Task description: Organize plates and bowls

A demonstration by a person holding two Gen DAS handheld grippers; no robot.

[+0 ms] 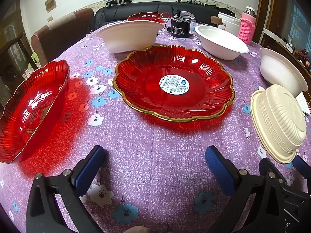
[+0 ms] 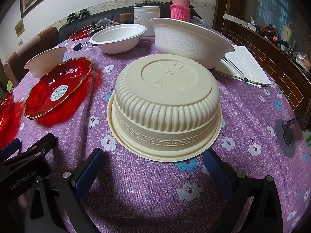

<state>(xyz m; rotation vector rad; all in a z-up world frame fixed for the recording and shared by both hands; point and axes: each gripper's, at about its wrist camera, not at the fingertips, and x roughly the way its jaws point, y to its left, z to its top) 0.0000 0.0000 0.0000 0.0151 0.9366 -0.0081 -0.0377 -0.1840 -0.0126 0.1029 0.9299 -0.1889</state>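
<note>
Left gripper (image 1: 153, 167): jaws spread wide, nothing between the blue pads (image 1: 88, 168), angled steeply downward, hanging clear with no contact. Right gripper (image 2: 152, 168): jaws likewise wide apart, blue pads (image 2: 87, 169) empty, same steep downward pitch, no contact. The two sit close side by side: the right gripper's fingers show at the right edge of the left wrist view, the left gripper's at the left edge of the right.
</note>
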